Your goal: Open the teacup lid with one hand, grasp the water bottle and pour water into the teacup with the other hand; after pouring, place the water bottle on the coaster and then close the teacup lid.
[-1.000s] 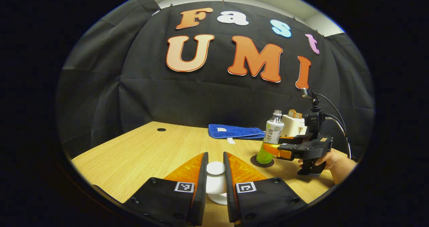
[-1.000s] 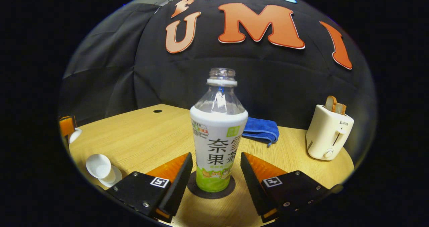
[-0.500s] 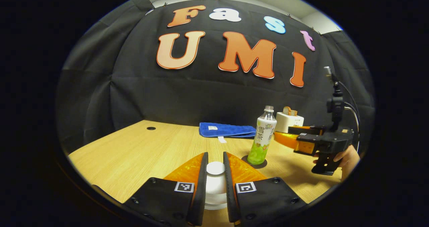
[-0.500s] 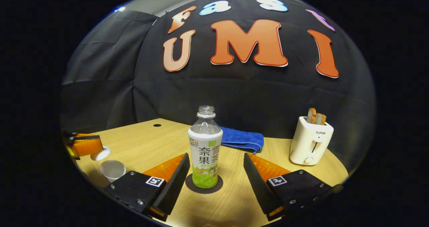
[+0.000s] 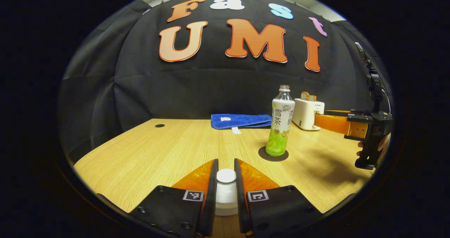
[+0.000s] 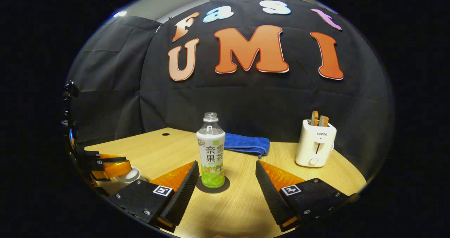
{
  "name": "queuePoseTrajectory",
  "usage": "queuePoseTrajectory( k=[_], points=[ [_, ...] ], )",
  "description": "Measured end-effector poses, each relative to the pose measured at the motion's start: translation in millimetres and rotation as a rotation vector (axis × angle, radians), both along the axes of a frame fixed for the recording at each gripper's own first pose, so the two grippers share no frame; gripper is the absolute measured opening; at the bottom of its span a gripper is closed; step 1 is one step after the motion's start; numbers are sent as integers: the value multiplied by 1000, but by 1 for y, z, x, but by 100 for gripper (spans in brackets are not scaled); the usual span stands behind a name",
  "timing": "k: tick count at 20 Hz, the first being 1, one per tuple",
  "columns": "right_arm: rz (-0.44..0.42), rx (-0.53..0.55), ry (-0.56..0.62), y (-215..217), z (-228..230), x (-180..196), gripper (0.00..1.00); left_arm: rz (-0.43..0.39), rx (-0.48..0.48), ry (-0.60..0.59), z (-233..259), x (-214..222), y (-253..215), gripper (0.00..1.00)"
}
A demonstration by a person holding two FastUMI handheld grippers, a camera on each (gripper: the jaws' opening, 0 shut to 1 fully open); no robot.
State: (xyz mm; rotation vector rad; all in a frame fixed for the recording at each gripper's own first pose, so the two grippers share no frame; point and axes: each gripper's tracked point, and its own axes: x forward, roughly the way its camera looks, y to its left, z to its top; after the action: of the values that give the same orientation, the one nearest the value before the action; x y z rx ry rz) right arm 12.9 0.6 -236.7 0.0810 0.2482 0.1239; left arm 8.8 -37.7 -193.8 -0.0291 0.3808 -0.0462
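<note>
A clear bottle (image 6: 211,150) with a white and green label stands upright and capless on a dark round coaster (image 6: 212,188). My right gripper (image 6: 226,165) is open, drawn back from the bottle, which stands apart beyond its fingertips. My left gripper (image 5: 226,162) is shut on the white knob of the teacup lid (image 5: 226,176), and the lid rests on or just over the white teacup (image 5: 225,205). In the right gripper view the left gripper (image 6: 121,168) sits over the teacup (image 6: 128,176) at the far left. The bottle (image 5: 280,125) and the right gripper (image 5: 318,120) appear on the right of the left gripper view.
A white toaster (image 6: 315,143) holding toast stands at the back right of the wooden table (image 6: 239,206). A folded blue towel (image 6: 246,145) lies behind the bottle by the wall. A hand (image 5: 381,143) holds the right gripper near the table's right edge.
The left gripper has brought the lid down from a raised, tilted hold over the open cup. The right gripper has backed away from the bottle, leaving it on the coaster.
</note>
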Motion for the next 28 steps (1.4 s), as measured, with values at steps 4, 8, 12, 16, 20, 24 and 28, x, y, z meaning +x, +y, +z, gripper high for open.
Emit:
queuePoseTrajectory(
  k=[4, 8, 12, 16, 20, 24, 28],
  points=[
    [-7, -6, -5, -6, 6, -13, 96, 17, 38, 8, -2, 0, 2, 33],
    [-14, -10, -23, -11, 17, -23, 96, 64, 57, -47, 19, 1, 16, 55],
    [-30, -9, -64, -14, 41, -33, 96, 106, 35, -144, 72, 7, 27, 80],
    [-67, -36, -118, -19, 73, -43, 96, 103, 55, -214, 125, 12, 27, 95],
    [-70, -43, -175, -11, 104, -51, 96, 125, 49, -316, 179, 10, 25, 94],
    [-67, -36, -212, -1, 128, -55, 96, 123, 44, -347, 208, 3, 16, 97],
    [-77, -39, -258, 1, 146, -64, 96, 123, 26, -377, 221, -7, 14, 97]
  ],
)
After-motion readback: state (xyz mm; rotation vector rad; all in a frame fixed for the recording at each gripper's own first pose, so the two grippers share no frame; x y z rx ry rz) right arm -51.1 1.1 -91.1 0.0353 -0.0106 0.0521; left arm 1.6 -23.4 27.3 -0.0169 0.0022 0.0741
